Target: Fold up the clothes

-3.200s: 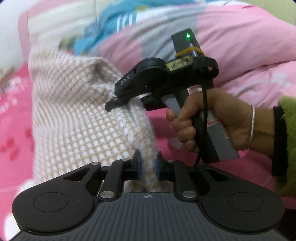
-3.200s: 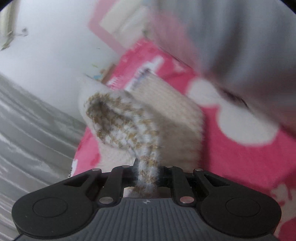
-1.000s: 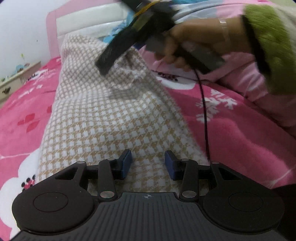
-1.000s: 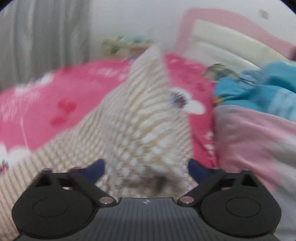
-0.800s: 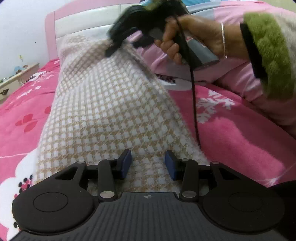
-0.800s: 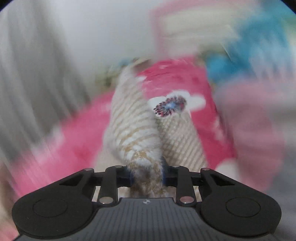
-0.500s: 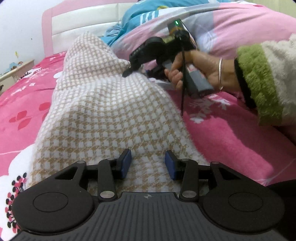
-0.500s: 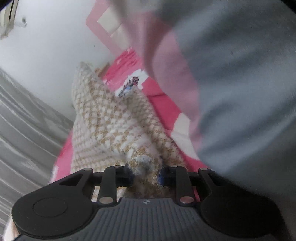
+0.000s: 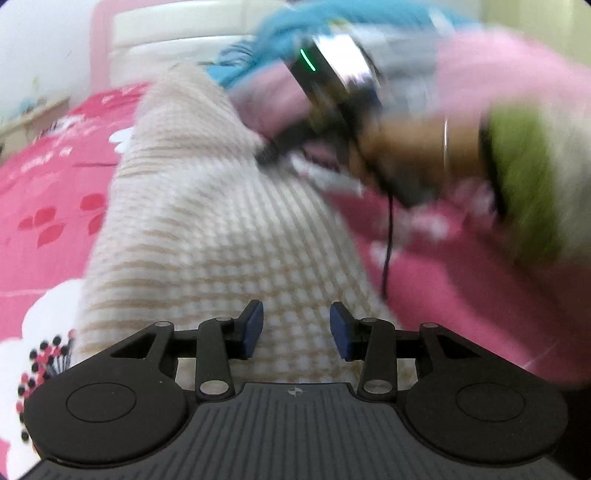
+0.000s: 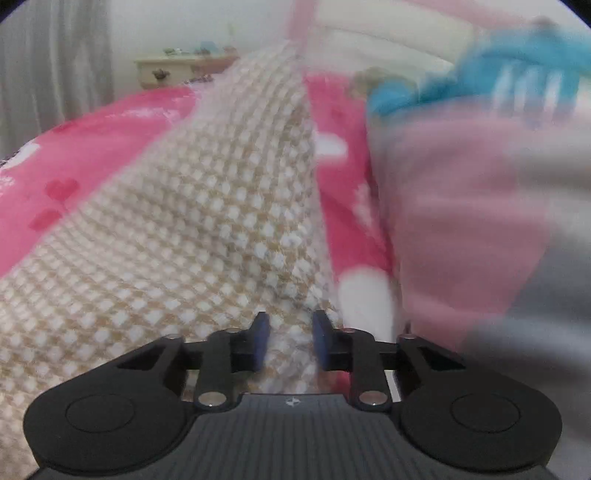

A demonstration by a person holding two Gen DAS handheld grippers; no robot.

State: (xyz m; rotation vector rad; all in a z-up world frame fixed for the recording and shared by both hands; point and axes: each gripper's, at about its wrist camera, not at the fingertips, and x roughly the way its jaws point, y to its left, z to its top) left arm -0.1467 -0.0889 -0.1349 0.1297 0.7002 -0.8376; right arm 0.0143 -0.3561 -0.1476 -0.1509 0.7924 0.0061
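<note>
A beige-and-white houndstooth knit garment (image 9: 221, 229) lies on the pink bed, its far end rising to a peak (image 10: 273, 74). My left gripper (image 9: 295, 328) hovers open just over the garment's near end, nothing between its blue pads (image 9: 253, 326). In the left wrist view my right gripper (image 9: 264, 157), held by a hand in a green-cuffed sleeve (image 9: 524, 177), meets the garment's right edge. In the right wrist view my right gripper (image 10: 290, 345) has its jaws closing, and a fold of the garment's edge fills the gap between them.
The bed has a bright pink patterned blanket (image 9: 55, 192). A light pink and grey quilt (image 10: 480, 221) is heaped on the right with a blue cloth (image 10: 498, 74) on top. Behind stand a pink headboard (image 9: 177, 26) and a small cabinet (image 10: 177, 70).
The right gripper went from wide open to closed on a fold at the garment's right edge, then swung down toward the bed. The left gripper stayed open and lifted a little.
</note>
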